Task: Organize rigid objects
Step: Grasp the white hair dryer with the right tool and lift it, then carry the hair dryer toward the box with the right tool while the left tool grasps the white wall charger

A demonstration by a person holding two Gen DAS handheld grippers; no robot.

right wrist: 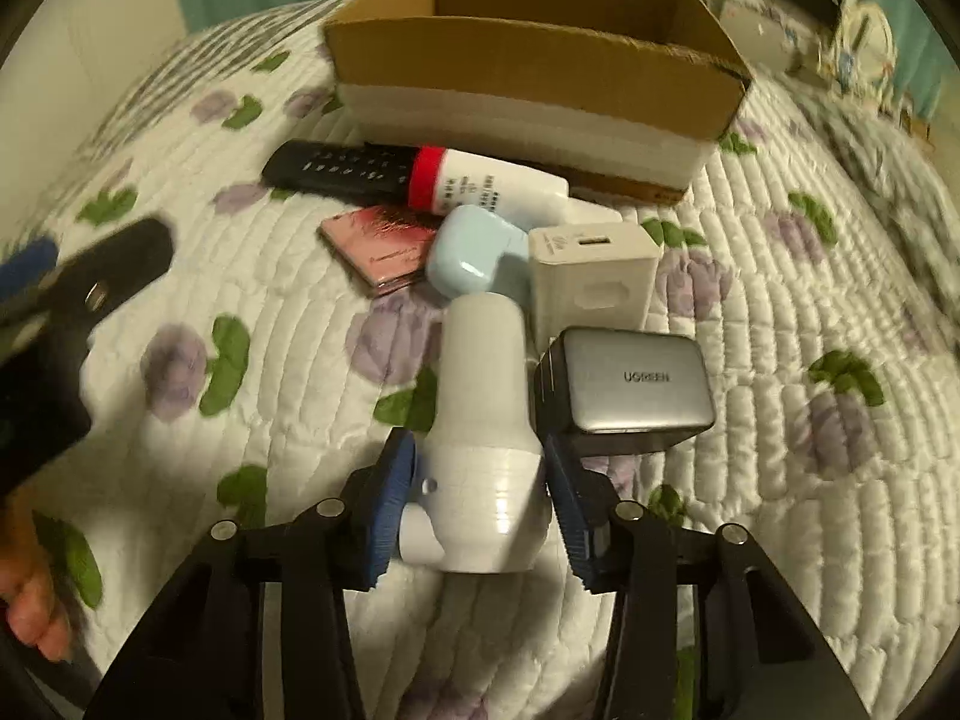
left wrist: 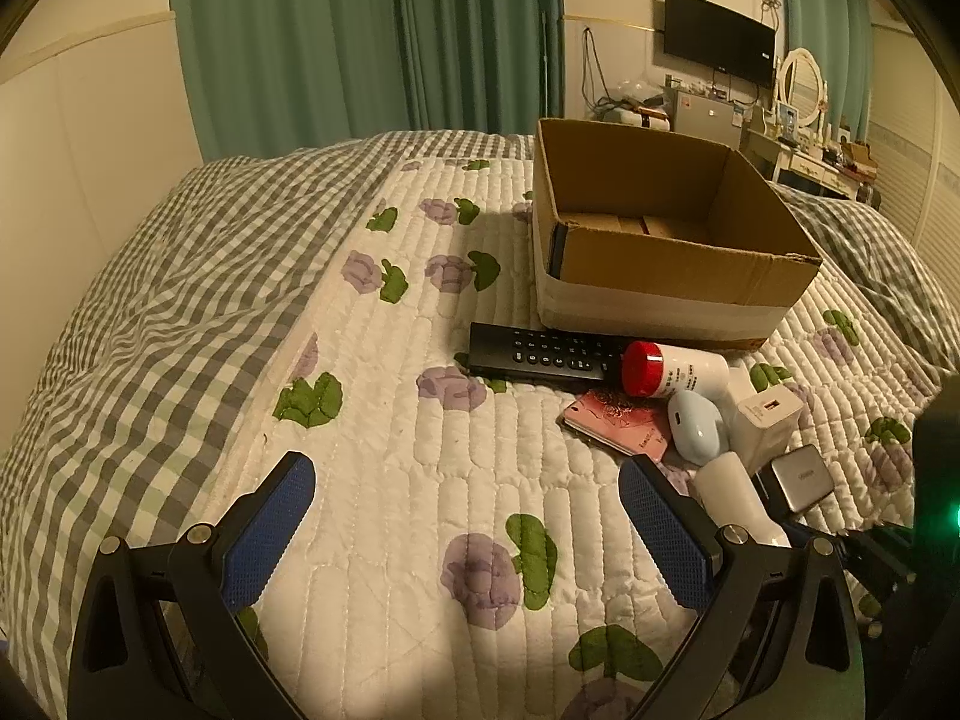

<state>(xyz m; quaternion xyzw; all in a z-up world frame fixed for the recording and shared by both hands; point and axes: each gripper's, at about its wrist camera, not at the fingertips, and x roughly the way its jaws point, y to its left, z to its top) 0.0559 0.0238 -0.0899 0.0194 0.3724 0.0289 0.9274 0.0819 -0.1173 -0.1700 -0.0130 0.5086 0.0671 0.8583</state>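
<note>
Now the right gripper (right wrist: 480, 504) clamps the white bottle-shaped object (right wrist: 480, 420) beside the grey UGREEN charger (right wrist: 636, 384), while the left gripper (left wrist: 468, 534) hovers wide open over the quilt (left wrist: 420, 420).

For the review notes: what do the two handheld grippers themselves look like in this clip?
Both match: the left gripper and right gripper have black angular plastic frames with triangular cut-outs, silver round pivot screws, and fingers faced with blue dotted-texture pads. No cables, markings or sleeves are visible.
</note>
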